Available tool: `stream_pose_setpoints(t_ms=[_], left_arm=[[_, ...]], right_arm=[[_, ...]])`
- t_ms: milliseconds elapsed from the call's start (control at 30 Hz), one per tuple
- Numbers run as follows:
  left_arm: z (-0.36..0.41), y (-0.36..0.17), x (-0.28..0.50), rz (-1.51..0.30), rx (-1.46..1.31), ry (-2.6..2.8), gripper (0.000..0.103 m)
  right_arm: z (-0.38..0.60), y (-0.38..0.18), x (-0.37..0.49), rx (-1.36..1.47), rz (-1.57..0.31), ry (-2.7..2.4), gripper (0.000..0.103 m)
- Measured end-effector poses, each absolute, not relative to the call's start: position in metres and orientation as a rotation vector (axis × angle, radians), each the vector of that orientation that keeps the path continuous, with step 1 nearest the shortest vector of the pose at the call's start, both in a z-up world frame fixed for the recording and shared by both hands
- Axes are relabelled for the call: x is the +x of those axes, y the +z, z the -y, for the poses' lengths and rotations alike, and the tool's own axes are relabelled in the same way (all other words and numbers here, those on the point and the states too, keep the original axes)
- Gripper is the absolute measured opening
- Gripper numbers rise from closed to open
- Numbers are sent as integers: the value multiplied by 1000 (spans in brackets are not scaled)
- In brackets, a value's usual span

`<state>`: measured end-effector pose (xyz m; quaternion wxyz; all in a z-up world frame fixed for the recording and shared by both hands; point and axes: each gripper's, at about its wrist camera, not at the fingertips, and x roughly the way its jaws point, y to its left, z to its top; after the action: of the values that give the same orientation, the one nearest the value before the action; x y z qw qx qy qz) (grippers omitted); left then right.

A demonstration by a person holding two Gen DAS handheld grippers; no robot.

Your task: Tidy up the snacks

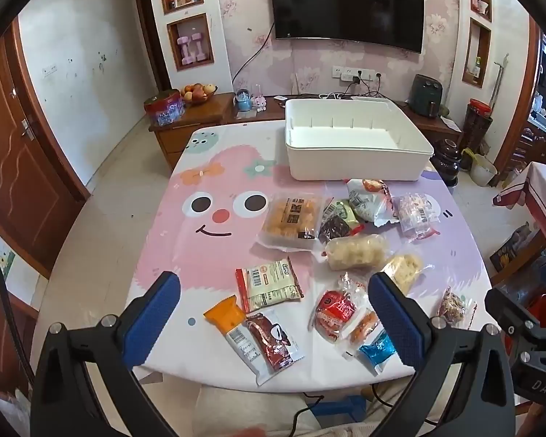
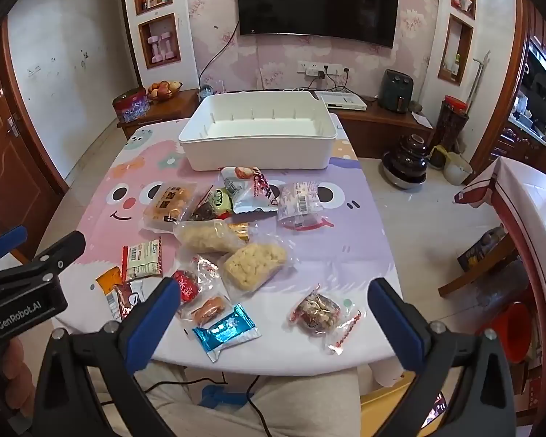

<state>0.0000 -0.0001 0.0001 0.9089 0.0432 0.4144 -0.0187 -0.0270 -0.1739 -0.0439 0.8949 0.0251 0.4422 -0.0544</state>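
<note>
Several wrapped snacks lie scattered on the cartoon-print table point(image 1: 207, 247). An empty white bin point(image 1: 353, 142) point(image 2: 258, 134) stands at the far side. Near the front edge lie a white and red packet point(image 1: 269, 284), an orange-ended bar point(image 1: 233, 331), a brown packet point(image 1: 273, 342), a red bun point(image 1: 335, 313) and a blue packet point(image 2: 225, 331). A nut cluster point(image 2: 316, 313) sits at the front right. My left gripper point(image 1: 273, 284) hovers open above the front snacks. Also open, my right gripper point(image 2: 273, 291) hangs over the table's front right, holding nothing.
Behind the table runs a wooden cabinet point(image 1: 196, 116) with a fruit bowl point(image 1: 198, 93) and a red tin point(image 1: 163, 109). A TV point(image 1: 349, 3) hangs on the wall. To the right stand a dark jar point(image 2: 407, 164) and a chair point(image 2: 527, 218). A person's lap point(image 2: 273, 400) is below the table edge.
</note>
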Motion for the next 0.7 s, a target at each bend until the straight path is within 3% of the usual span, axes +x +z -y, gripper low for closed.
stream_pose_setpoints(t_ms=[700], left_arm=[[-3,9,12,-853,70,-81,103]], right_arm=[[159,-28,-18,1,-871,-83,100]])
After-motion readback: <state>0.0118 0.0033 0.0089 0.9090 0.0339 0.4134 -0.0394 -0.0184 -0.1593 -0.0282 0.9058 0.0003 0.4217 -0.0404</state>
